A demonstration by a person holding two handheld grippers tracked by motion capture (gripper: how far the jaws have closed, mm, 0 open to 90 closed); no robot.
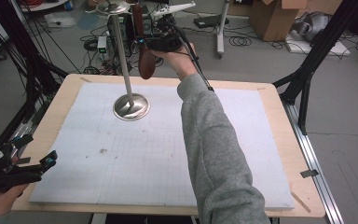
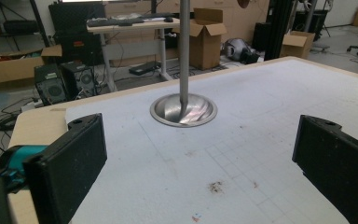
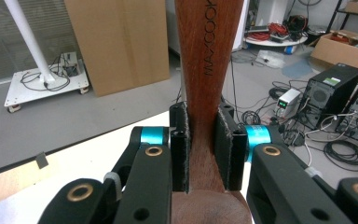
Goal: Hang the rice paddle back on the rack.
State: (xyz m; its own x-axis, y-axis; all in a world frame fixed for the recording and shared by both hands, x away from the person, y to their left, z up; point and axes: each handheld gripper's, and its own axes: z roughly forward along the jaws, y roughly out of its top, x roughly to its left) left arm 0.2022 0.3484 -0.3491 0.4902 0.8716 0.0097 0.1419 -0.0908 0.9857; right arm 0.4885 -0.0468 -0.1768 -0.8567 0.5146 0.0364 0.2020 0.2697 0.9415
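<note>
Holding: the right gripper has its jaws closed on the narrow neck of a wooden utensil, high above the far edge of the table.
Utensil: brown wood, stamped MAXCOOK on the handle; it hangs close beside the upper part of the metal stand, and the high view does not show if they touch.
Handling: it looks stiff and light, smooth but not fragile; the narrow neck just by the wide end seems a good place to grip.
Left gripper: the left gripper rests near the table's near-left corner, jaws wide apart, with nothing between them.
Edges: the stand's round base sits on the white mat, toward the far left.
Open room: most of the mat is bare, so lowering toward the middle seems free; the thin pole could be knocked by a sideways move.
</note>
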